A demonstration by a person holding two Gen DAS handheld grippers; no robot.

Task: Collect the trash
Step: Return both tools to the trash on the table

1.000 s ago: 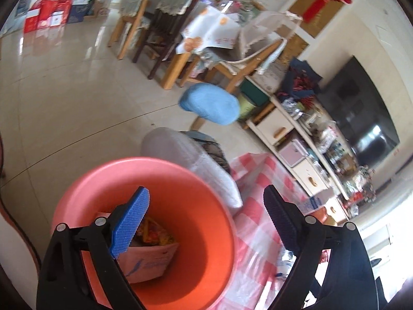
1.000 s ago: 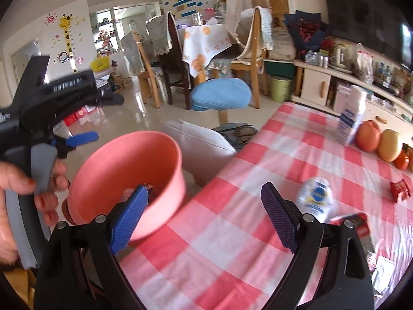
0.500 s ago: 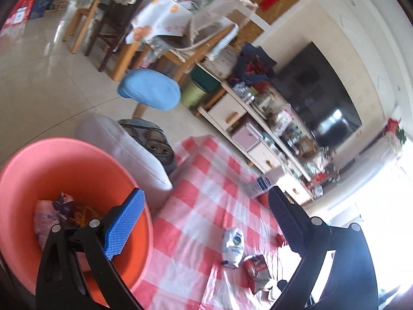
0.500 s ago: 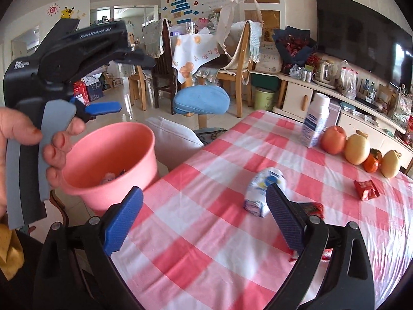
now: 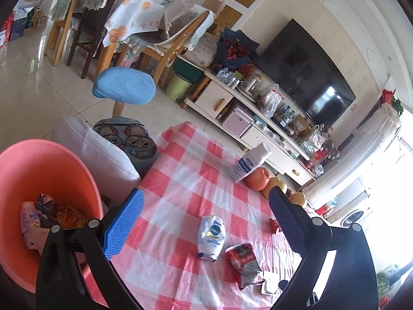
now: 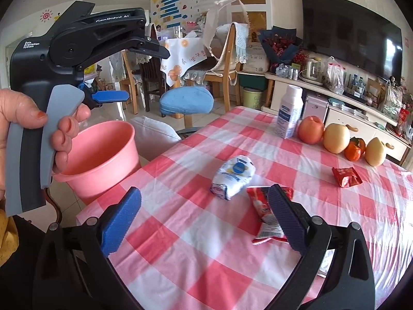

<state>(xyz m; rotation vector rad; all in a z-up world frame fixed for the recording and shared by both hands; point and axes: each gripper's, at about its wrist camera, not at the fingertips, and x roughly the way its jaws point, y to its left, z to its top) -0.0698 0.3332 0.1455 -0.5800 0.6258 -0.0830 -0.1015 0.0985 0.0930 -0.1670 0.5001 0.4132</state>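
In the left wrist view, we see our left gripper [image 5: 206, 222] spread wide with nothing between its blue pads. It has just been opening. Under it lies a table [image 5: 185, 180] with a red and white checked cloth. A white squashed packet [image 5: 212, 233] lies near the middle, and a red wrapper [image 5: 242, 261] lies just beside it at about 4 o'clock. At 9 o'clock stands the pink bucket [image 5: 38, 165] off the table's edge, and here we can look inside: trash [image 5: 49, 217] already lies at the bottom. A white cushion [image 5: 93, 152] sits between bucket and table. At 12 o'clock is a blue stool [image 5: 124, 87], and at 2 o'clock a dark TV [image 5: 307, 77] hangs on the wall over a long cupboard (full of small stuff).

In the right wrist view, our right gripper [image 6: 204, 217] is also spread wide and empty, and it too has just been opening. The white packet [image 6: 233, 178] lies at 12 o'clock from it, and the red wrapper [image 6: 268, 214] is partly behind the right pad. Only this view shows a hand [image 6: 28, 139] holding the left gripper's handle at 9 o'clock, above the bucket [image 6: 103, 160]. Its inside is hidden here. We also see a small red packet [image 6: 346, 177] alone at 3 o'clock, a white bottle [image 6: 289, 113], and a row of fruit [image 6: 335, 138] at 1 o'clock.
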